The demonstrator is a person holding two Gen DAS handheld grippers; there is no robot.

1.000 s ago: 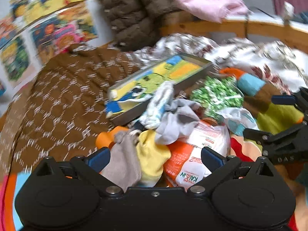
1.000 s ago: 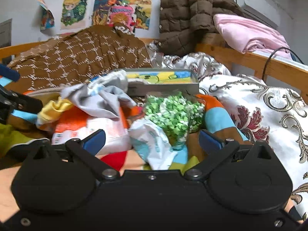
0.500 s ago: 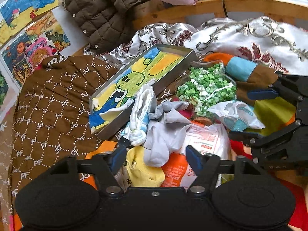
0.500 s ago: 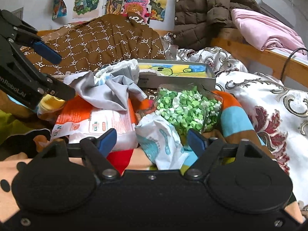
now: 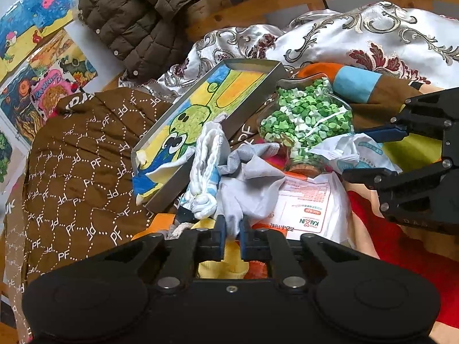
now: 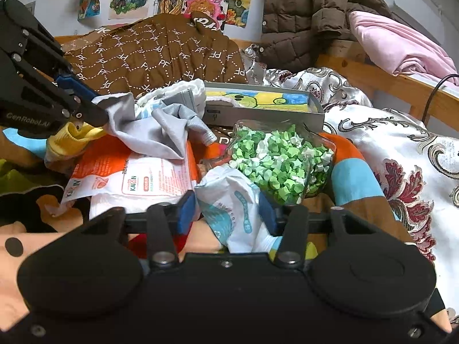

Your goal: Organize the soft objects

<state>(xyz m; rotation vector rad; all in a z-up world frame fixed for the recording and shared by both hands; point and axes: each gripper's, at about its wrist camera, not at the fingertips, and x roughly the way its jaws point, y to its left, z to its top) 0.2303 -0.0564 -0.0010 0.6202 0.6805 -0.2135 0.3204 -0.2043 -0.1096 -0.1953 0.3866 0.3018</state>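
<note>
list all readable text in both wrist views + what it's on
"KAIXIN": orange-and-white wipes pack; its fine print and date are too small to read.
"PF", repeated: brown patterned quilt.
"GenRobot.AI": left claw.
"MORNING": pink poster on the wall.
"DAS": right claw, partly cut off.
White packet with teal print: unreadable.

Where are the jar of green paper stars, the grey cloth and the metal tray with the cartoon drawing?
jar of green stars (image 6: 282, 163), right wrist view, its filled belly.
grey cloth (image 5: 252, 180), left wrist view, its crumpled middle.
metal tray (image 5: 255, 104), left wrist view, its near side wall.
</note>
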